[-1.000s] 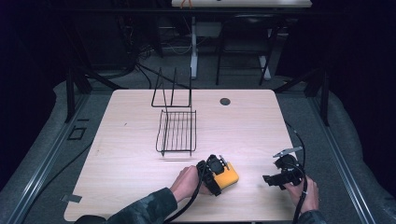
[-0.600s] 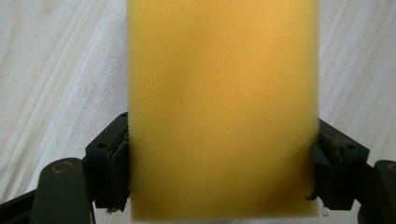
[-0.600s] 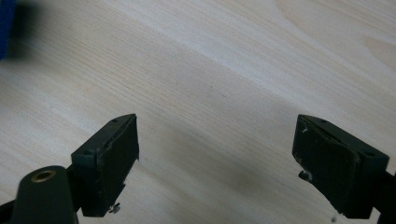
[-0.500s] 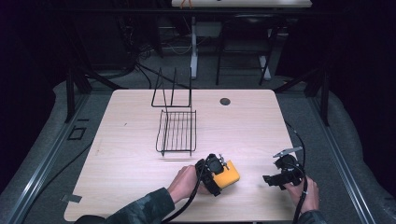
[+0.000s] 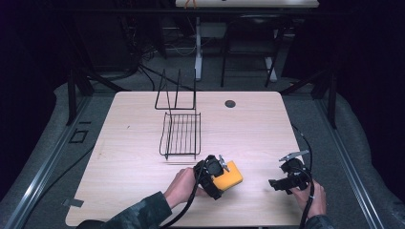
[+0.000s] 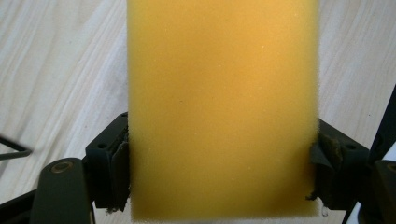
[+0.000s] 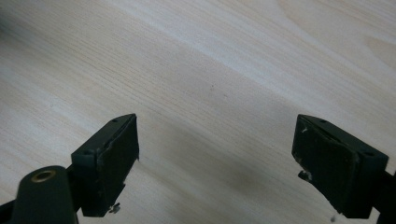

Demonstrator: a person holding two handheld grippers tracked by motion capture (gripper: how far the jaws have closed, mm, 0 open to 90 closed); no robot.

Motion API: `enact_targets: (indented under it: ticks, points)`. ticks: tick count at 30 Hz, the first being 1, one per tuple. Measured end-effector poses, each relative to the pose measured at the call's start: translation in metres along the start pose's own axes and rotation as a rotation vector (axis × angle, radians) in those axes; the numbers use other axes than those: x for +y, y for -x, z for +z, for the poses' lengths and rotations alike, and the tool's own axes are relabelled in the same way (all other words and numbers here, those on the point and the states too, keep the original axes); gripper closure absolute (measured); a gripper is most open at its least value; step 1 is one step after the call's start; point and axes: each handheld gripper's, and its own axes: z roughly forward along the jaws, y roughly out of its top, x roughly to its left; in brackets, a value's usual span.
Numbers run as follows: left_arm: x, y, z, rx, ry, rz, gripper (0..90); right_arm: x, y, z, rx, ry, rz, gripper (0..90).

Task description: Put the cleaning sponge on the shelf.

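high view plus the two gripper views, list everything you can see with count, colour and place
sponge: 1, yellow, near edge of table, between the left jaws
rack: 1, black wire, middle-left of table, lying flat
stand: 1, black wire, upright, behind the rack
disc: 1, dark, far side of table
table: 1, light wood
left gripper: 1, black, jaws against the sponge's two sides
right gripper: 1, black, jaws apart over bare table, near right
hands: 2, at the bottom edge, each holding a gripper
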Motion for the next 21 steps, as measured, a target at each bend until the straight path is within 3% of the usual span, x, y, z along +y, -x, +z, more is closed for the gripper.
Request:
enact_targets:
  ticks: [21]
  points:
    - [-0.011,-0.012,-0.023,0.015,0.044,0.0,22.2,-0.002,0.0,0.001,0.005,-0.007,-0.006,14.6]
